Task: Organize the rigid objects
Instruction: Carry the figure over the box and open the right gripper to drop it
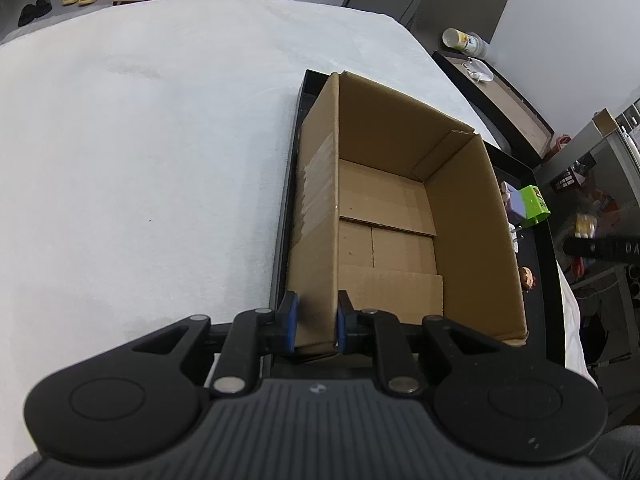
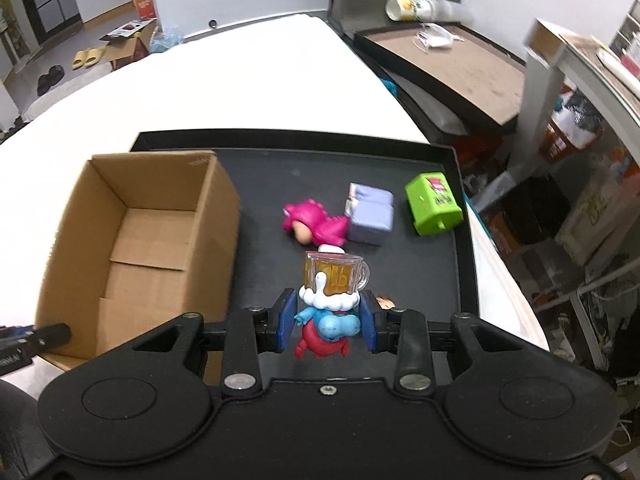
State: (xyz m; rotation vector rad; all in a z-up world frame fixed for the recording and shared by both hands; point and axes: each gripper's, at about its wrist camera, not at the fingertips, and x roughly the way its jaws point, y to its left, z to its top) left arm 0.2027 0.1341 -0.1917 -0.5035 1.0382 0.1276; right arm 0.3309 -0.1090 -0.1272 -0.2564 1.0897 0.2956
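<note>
An open cardboard box (image 1: 384, 216) stands on the left side of a black tray (image 2: 460, 280); the box (image 2: 136, 248) is empty. My left gripper (image 1: 316, 322) is shut on the box's near left wall. My right gripper (image 2: 327, 322) is shut on a blue-and-red figurine (image 2: 330, 330) that holds a clear beer mug (image 2: 336, 276), above the tray. On the tray lie a pink dinosaur figure (image 2: 312, 222), a lavender cube (image 2: 370, 212) and a green box-shaped toy (image 2: 434, 204). The green toy (image 1: 534, 206) also shows past the box in the left wrist view.
The tray lies on a white cloth-covered table (image 1: 140, 140). A second black tray (image 2: 452, 64) with a tipped cup (image 2: 412, 8) sits off the table's far right. Shelves with clutter (image 2: 580, 168) stand to the right. Boxes and slippers lie on the floor behind.
</note>
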